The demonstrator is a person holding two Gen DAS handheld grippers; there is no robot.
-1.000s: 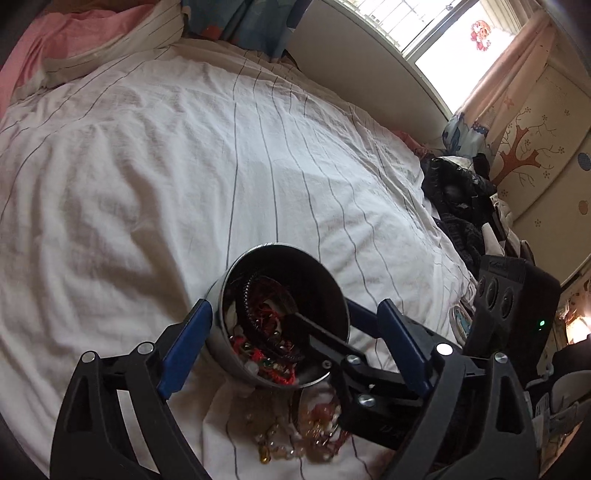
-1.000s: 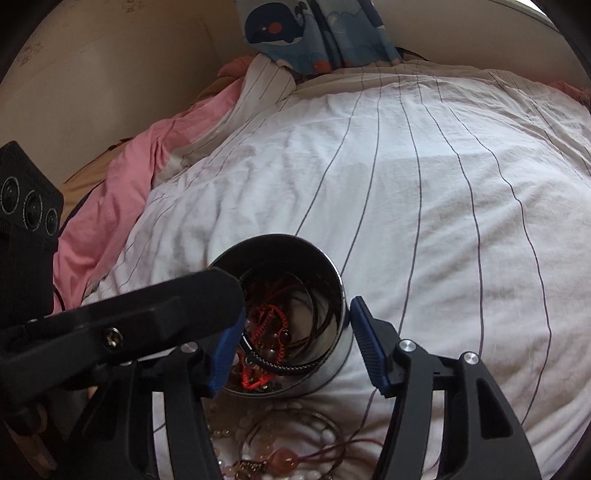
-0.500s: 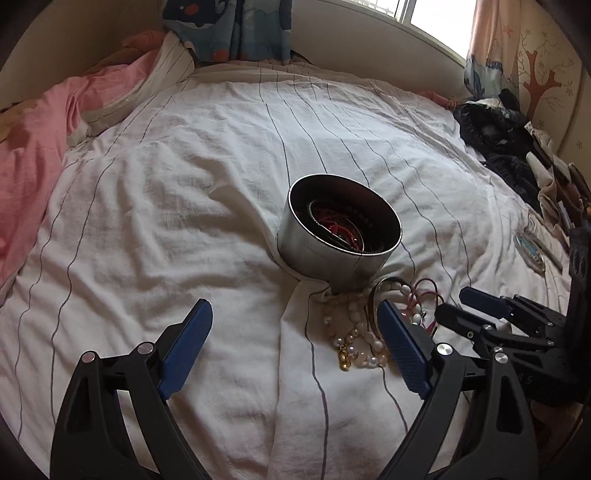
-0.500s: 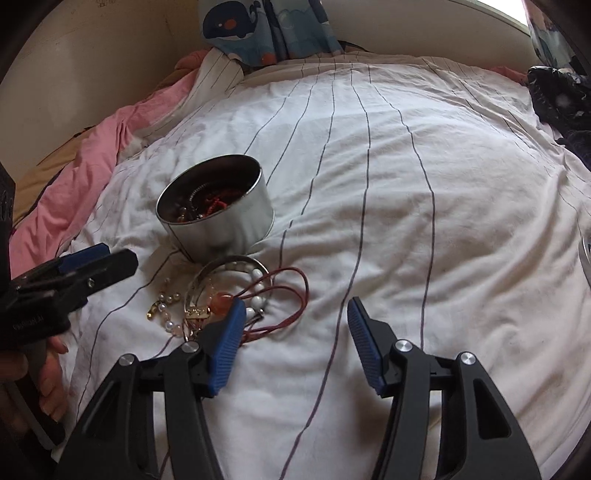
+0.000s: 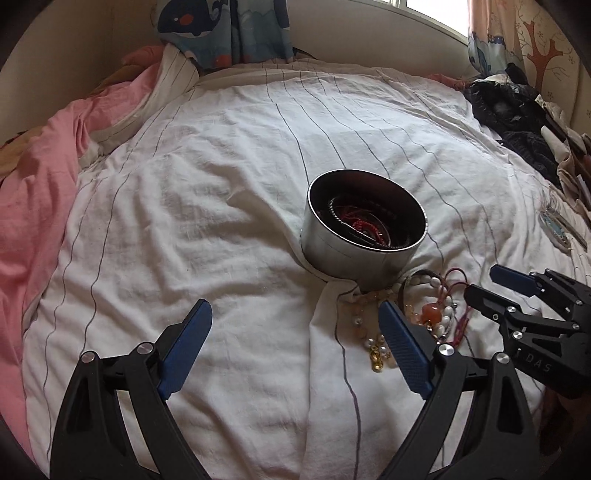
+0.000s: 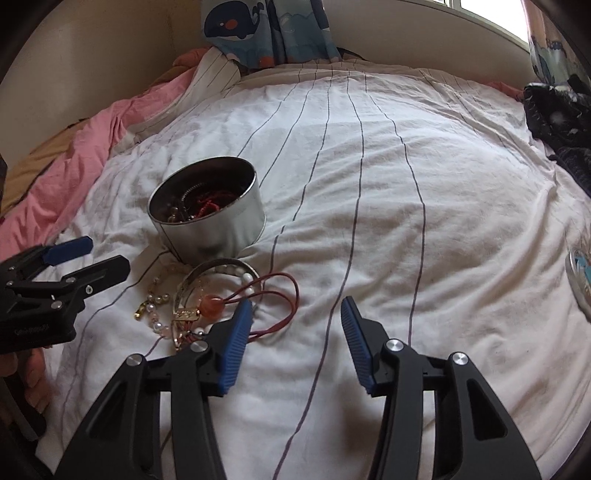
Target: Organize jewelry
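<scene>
Both open tools flank loose jewelry beside the tin.

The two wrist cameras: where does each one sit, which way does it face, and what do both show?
Left wrist: sits behind the left claw, facing forward over the striped bedsheet toward the metal tin; its own open fingers frame the view, and the right claw enters from the right.
Right wrist: sits behind the right claw, facing the same bed; its open fingers show below, and the left claw enters at the left edge.
Shared: the tin, the loose jewelry before it, the whale-print fabric.
</scene>
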